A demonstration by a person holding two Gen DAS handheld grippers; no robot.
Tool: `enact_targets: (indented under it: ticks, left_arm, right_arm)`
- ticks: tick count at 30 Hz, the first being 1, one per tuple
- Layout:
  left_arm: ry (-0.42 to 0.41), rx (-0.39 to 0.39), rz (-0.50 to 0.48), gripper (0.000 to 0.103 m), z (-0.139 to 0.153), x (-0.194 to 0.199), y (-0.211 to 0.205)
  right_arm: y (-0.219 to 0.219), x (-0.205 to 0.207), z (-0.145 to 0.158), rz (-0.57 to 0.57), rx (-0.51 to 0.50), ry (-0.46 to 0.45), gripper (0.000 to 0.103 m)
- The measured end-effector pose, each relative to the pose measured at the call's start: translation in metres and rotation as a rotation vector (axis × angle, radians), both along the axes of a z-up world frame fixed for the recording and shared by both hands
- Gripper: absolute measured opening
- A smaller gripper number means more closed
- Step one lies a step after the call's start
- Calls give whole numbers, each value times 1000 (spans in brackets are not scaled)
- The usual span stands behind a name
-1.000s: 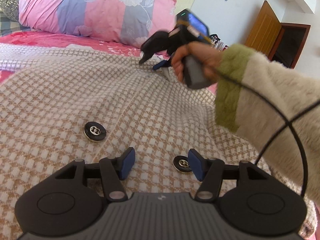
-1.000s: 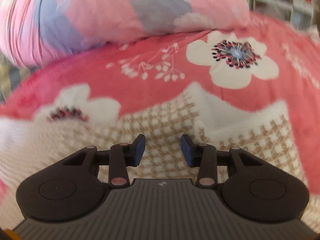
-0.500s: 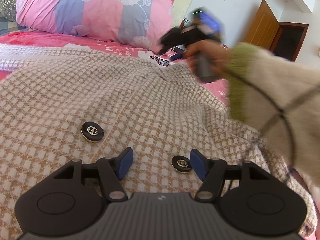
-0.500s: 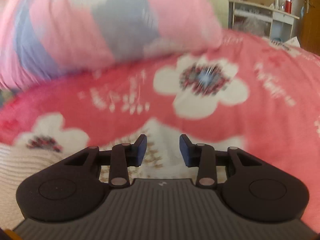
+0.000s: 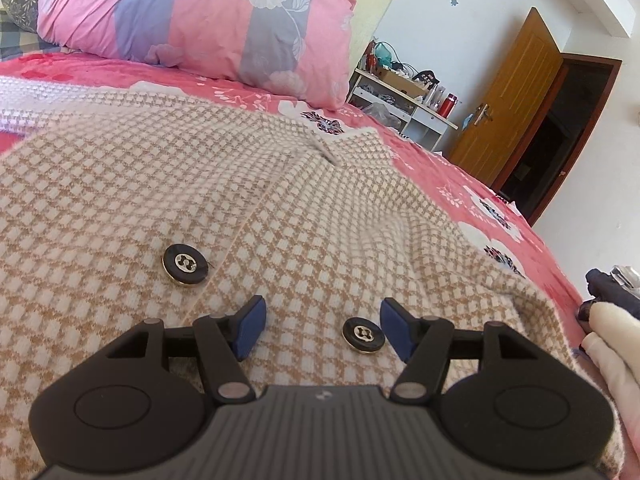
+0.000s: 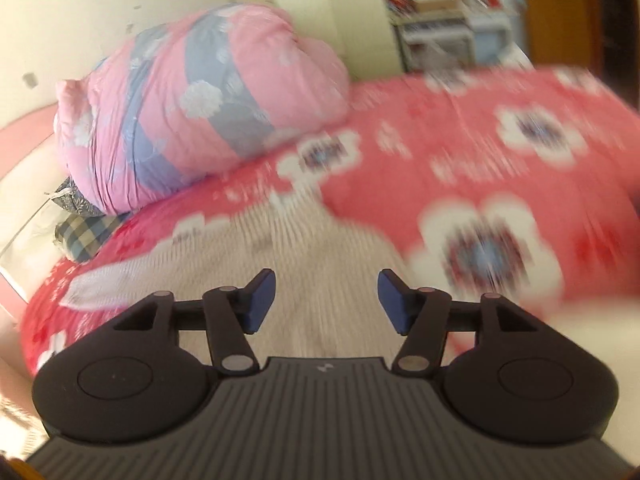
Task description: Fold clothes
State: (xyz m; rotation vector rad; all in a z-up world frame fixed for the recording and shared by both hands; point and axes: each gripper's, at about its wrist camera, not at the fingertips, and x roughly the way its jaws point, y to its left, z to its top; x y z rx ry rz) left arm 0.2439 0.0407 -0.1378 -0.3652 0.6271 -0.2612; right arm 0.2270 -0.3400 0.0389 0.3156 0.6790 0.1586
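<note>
A beige and white checked knit garment (image 5: 200,184) lies spread on the pink floral bed (image 5: 460,176). Two black buttons show on it, one (image 5: 186,264) left of centre and one (image 5: 363,335) between my left gripper's fingers. My left gripper (image 5: 322,326) hovers low over the cloth, open, gripping nothing. In the blurred right wrist view the garment (image 6: 320,264) lies below my right gripper (image 6: 326,300), whose jaws are opening with nothing between them. A fluffy cream sleeve (image 5: 616,344) of the person shows at the left wrist view's right edge.
A big pink and lilac quilt bundle (image 5: 208,20) sits at the head of the bed. A checked pillow (image 6: 86,232) lies beside it. A white shelf unit (image 5: 404,104) with clutter and a brown door (image 5: 516,96) stand beyond the bed's right side.
The right gripper let go of the garment's far corner, pulled back and up away from it, and its jaws widened. The left gripper stayed put.
</note>
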Motion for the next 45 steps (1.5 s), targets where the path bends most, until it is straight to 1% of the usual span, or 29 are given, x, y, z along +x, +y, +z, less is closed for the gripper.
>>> enact_targets:
  ticks: [3,4,6,8,10,12,14,15,16,17,18,20,21,22,23,24,25,27,28,30,31,32,33,34,36,40,42,43,45]
  left_arm:
    - [-1,2,1,65,0,0,0]
    - [-2,2,1,65,0,0,0]
    - [-2,1,0,65,0,0,0]
    - [-2,2,0,65,-1,0,0]
    - [-2,3,-1,65,0,1,0]
    - [-3,1,-1,65,-1,1,1]
    - [-3,-2,-1,65,0,0,1]
    - [-2,-4,-1,65,-1,0,1]
    - [-1,-5,-1,65,0,0,1]
    - [1,-6,-2,65,0,1,1]
    - [3,-7,-2,65,0,1,1]
    - [7,-9,-2,65,1,2,1]
    - [8,-10,-3,65,1,2,1]
    - [10,-11,-3,65,1,3,2]
    - [10,-14,-3,65,1,3,2]
    - [10,-16,-4,65,1,3,2]
    - [10,-17,-5,65,1,3,2]
    - [10,-17,-4,65,1,3,3]
    - [9,-16,-6,65,1,3,4]
    - [8,-16,-7,65,1,3,5]
    - [7,-17,-6,65,1,3,5]
    - [7,-21,-7,65,1,2,5]
    - [8,-25,-7,65,1,2,6]
    - [8,-29,-8,65,1,1,7]
    - [11,-39,-10,65,1,1,8]
    - [19,-53,-11,65,2,0,10]
    - [19,-48,-11,65,2,0,10]
    - [19,-45,-11,65,2,0,10]
    - [18,-41,-12,65,2,0,9]
  right_arm:
    - [-24,-76,-51,-88,137,101,60]
    - [-33,-99,-73,-140,205,129,60]
    - [-47,-140,-118,-265,378,174,60]
    - [-57,-169,-162,-389,561,195,60]
    - [-61,-179,-196,-487,706,217,61]
    - [-62,-173,-210,-516,712,147,61]
    - [-62,-158,-217,-541,667,64,60]
    - [-61,-153,-218,-551,658,17,54]
    - [-60,-147,-216,-543,643,-10,46]
    - [-57,-141,-210,-531,592,-10,24]
    - [-54,-136,-200,-510,523,-19,22]
    - [-44,-131,-188,-480,448,-22,20]
    - [-39,-128,-182,-465,412,-24,20]
    - [-36,-127,-183,-473,410,-12,20]
    - [-33,-129,-186,-494,425,-1,21]
    - [-30,-131,-190,-526,445,6,25]
    - [-26,-135,-193,-561,469,7,27]
    - [-16,-140,-201,-587,527,-13,50]
    - [-8,-138,-204,-581,536,-11,53]
    - [9,-127,-208,-540,532,4,53]
    - [19,-121,-207,-517,493,4,51]
    - [30,-115,-202,-502,415,-6,34]
    - [39,-110,-192,-487,328,-33,26]
    - [48,-105,-181,-471,241,-61,24]
    - [63,-95,-149,-437,43,-136,22]
    - [86,-66,-70,-356,-360,-320,21]
    - [92,-40,-31,-253,-498,-395,21]
    - [101,-25,-13,-189,-547,-429,21]
    - [125,15,15,-23,-644,-467,21]
